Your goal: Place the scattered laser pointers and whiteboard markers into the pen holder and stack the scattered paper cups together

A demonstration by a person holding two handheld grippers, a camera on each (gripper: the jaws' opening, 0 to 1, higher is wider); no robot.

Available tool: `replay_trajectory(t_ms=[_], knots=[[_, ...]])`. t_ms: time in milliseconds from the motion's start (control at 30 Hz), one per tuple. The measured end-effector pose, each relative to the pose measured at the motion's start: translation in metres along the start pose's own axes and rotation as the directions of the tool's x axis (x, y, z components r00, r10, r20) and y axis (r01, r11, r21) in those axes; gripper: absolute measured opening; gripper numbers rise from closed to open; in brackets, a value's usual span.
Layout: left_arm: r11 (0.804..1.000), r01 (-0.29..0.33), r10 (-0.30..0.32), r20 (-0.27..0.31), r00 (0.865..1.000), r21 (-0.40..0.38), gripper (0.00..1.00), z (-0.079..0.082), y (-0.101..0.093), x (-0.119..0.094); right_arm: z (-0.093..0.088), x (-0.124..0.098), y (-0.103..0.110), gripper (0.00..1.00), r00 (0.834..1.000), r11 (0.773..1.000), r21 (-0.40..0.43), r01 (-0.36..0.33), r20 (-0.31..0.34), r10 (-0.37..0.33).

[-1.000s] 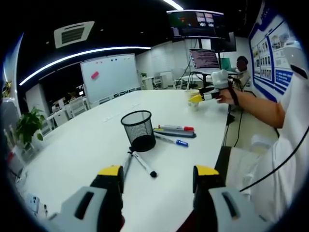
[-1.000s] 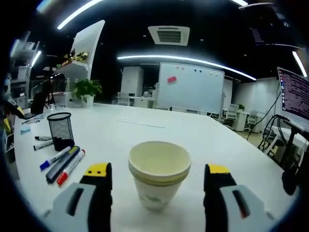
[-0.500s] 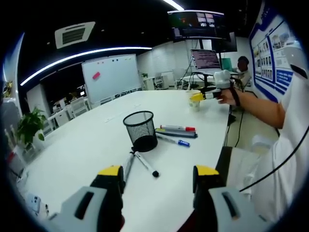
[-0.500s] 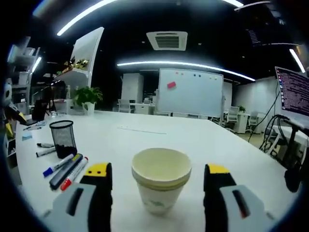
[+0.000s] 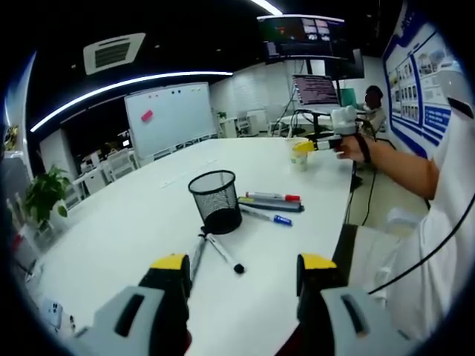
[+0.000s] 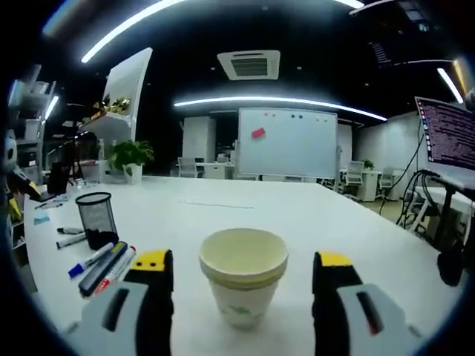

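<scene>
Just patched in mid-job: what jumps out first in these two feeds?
In the right gripper view, the stacked paper cups stand upright on the white table, between the open jaws of the right gripper. In the left gripper view, the black mesh pen holder stands mid-table with markers lying beside it and two more in front, beyond the open left gripper.
</scene>
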State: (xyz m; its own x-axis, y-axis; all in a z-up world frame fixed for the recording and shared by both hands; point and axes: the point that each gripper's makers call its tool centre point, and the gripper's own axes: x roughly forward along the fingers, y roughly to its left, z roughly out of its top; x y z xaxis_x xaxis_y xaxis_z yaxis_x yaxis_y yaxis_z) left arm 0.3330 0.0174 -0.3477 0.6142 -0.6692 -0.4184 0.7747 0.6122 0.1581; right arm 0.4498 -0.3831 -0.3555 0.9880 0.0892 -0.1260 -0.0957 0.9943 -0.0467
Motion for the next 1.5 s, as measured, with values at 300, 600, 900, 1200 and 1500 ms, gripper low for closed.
replay_trajectory(t_ms=[300, 600, 900, 1200, 1500], knots=[[1.0, 0.008, -0.008, -0.001, 1.0, 0.005, 0.59, 0.001, -0.001, 0.003, 0.007, -0.001, 0.002, 0.76, 0.999, 1.0, 0.001, -0.015, 0.029, 0.015], [1.0, -0.006, 0.007, -0.017, 1.0, 0.018, 0.59, 0.0, 0.004, 0.008, 0.012, -0.008, 0.006, 0.75, 0.999, 1.0, -0.005, -0.007, 0.04, 0.008], [1.0, -0.012, 0.012, -0.017, 1.0, 0.014, 0.59, -0.001, 0.009, 0.013, 0.021, -0.011, 0.005, 0.75, 0.999, 1.0, -0.022, -0.003, 0.047, 0.004], [1.0, -0.014, 0.014, -0.019, 1.0, 0.005, 0.59, -0.003, 0.016, 0.018, 0.022, -0.01, 0.0, 0.75, 0.999, 1.0, -0.022, 0.003, 0.048, -0.001], [1.0, -0.013, 0.014, -0.023, 1.0, 0.014, 0.59, 0.001, 0.019, 0.023, 0.025, -0.012, -0.001, 0.75, 0.999, 0.999, -0.034, 0.008, 0.045, -0.006]])
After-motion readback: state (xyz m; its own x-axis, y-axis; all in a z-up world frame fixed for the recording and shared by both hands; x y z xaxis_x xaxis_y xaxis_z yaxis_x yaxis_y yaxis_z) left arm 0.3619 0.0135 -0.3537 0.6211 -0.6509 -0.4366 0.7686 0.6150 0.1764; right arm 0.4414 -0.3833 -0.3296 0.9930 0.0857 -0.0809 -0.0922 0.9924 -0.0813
